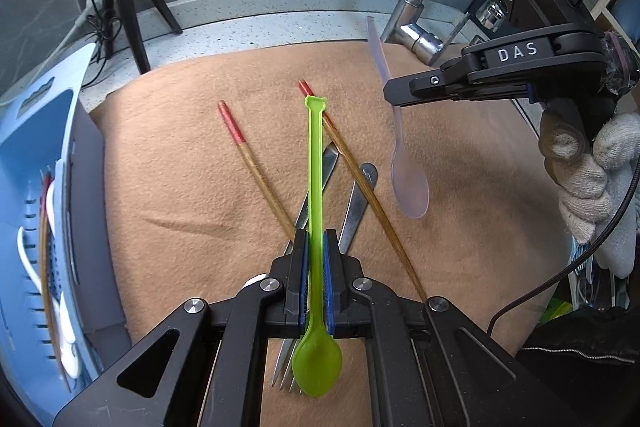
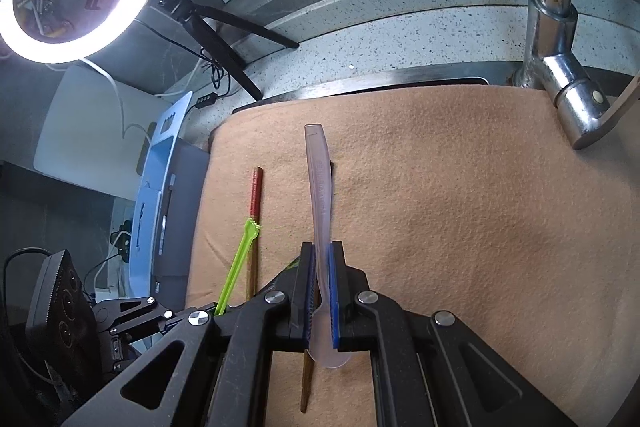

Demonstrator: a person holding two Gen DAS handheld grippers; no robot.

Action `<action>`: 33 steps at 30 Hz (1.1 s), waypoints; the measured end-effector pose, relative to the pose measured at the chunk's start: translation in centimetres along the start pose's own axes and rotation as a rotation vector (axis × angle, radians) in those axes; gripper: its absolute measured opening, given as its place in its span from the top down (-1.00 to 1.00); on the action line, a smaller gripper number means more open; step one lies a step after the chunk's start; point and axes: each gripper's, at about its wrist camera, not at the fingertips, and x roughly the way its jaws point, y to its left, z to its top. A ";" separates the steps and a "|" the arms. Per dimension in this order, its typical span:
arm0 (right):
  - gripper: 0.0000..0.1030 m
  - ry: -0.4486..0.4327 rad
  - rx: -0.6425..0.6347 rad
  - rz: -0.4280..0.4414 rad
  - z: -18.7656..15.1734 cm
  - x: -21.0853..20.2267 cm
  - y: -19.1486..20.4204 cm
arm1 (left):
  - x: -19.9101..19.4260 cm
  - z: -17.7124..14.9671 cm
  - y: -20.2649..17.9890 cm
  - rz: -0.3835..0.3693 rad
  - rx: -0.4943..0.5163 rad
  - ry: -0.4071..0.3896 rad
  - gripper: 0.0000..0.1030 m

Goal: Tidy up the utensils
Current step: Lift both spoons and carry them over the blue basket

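Both grippers are loaded at once, likely so two spoons go to the rack in one trip. The left gripper (image 1: 315,247) is clamped on the green spoon (image 1: 314,211) by its handle, bowl hanging back toward the lower centre of the frame. The right gripper (image 2: 320,259) pinches the clear spoon (image 2: 319,187) the same way, lifted off the cloth (image 1: 180,187). Two chopsticks (image 1: 256,167) and a fork (image 1: 286,367) lie crossed mid-frame, not yet sorted. The blue rack (image 1: 36,155) waits at the left edge.
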 end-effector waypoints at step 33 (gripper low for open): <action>0.89 0.028 -0.219 0.186 3.3 5.3 18.9 | -9.1 -4.5 13.4 0.169 -0.276 -0.140 0.90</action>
